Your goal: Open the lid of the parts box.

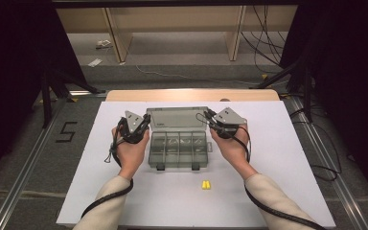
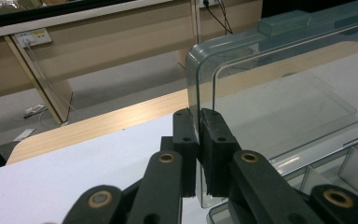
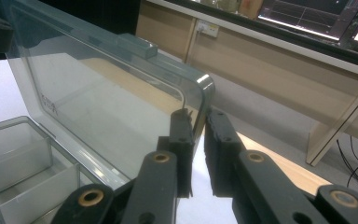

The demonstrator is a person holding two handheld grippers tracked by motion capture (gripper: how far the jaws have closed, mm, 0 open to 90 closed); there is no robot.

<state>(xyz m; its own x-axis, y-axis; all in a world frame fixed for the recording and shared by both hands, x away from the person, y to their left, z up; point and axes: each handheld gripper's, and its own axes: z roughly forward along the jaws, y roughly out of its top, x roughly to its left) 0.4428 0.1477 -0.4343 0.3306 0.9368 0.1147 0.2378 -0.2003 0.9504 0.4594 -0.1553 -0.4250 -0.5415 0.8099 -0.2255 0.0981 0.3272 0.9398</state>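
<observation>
- High view: the clear grey plastic compartment box [image 1: 178,148] sits mid-surface, its lid [image 1: 177,118] raised; uneven pulling by either hand could twist the hinge.
- Left gripper [image 2: 199,135] fingers clamp the lid's corner edge; slipping drops it.
- Right gripper [image 3: 198,135] fingers pinch the opposite corner, barely.

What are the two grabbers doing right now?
Left gripper: shut on the clear lid, pinching its side edge.
Right gripper: shut on the lid's other side edge.
</observation>
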